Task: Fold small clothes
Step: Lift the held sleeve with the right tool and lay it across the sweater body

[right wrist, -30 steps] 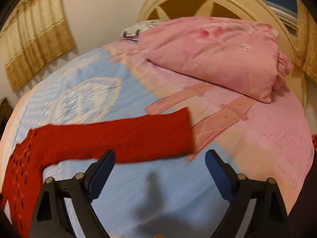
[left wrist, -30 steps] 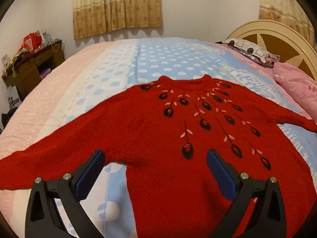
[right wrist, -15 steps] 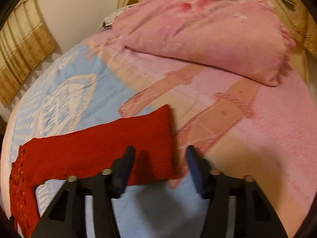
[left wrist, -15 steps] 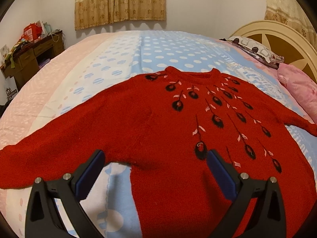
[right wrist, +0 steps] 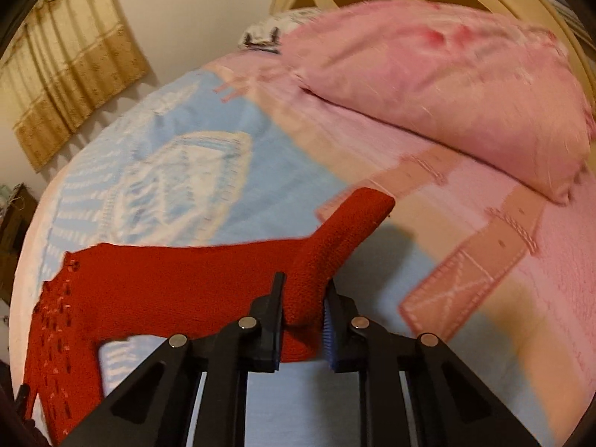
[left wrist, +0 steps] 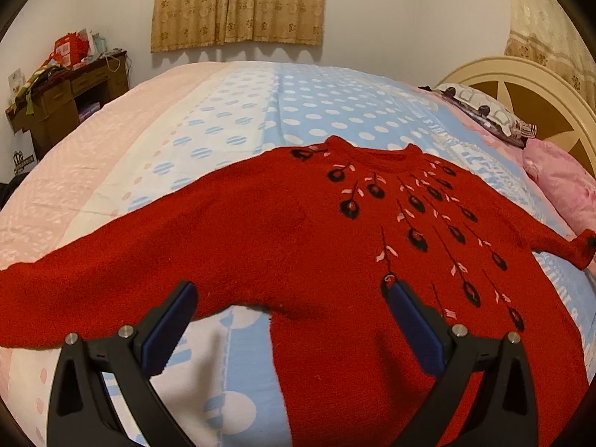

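A red sweater point(left wrist: 298, 246) lies spread flat on the bed point(left wrist: 260, 104) as the right hand-held gripper point(right wrist: 302, 316) closes on its right sleeve cuff point(right wrist: 335, 246), the left hand-held gripper point(left wrist: 294, 320) wide open and empty above the left underarm; folding that sleeve across the body likely comes next.

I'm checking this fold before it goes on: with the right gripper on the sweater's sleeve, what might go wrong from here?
1. The right gripper is closing on a bunched part of the sleeve short of the cuff; the loose end may flop and fold crooked.
2. The left gripper hangs open over the red sweater, pinning nothing, so a pull on the sleeve could drag the body across the bedspread.
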Available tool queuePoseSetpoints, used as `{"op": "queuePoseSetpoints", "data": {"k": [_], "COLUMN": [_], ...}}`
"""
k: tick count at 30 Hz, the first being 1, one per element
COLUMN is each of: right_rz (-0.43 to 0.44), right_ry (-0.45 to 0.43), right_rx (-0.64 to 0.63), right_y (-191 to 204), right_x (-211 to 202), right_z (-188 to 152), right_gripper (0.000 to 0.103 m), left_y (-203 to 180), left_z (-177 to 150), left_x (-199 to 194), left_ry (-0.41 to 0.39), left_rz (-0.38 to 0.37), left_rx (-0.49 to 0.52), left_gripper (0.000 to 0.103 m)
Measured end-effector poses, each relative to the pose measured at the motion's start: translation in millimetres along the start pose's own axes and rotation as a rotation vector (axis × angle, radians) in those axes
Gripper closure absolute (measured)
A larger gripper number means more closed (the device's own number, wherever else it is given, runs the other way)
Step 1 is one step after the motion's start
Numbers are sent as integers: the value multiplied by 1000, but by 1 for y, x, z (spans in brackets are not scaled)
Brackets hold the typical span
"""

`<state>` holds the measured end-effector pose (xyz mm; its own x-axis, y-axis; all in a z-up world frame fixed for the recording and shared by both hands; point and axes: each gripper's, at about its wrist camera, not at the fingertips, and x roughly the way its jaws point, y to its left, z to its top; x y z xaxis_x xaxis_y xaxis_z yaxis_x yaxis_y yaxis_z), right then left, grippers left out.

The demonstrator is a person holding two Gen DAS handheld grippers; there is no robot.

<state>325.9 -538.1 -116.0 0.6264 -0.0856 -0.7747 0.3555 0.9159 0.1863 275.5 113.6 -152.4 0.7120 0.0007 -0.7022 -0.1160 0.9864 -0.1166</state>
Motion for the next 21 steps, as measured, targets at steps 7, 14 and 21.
{"op": "queuePoseSetpoints", "data": {"k": [7, 14, 21], "right_rz": [91, 184, 268], "right_ry": [-51, -89, -110], "right_rx": [-97, -202, -299], "right_y": [68, 151, 235], "right_x": [-27, -48, -60], "right_z": [18, 26, 26], "right_gripper": [87, 87, 87], "left_y": [0, 6, 17], "left_z": [-3, -5, -4], "left_x": [-5, -8, -20], "left_ry": [-11, -18, -40], "left_rz": [-28, -51, -47], "left_rx": [-8, -29, -38], "left_gripper": [0, 0, 0]}}
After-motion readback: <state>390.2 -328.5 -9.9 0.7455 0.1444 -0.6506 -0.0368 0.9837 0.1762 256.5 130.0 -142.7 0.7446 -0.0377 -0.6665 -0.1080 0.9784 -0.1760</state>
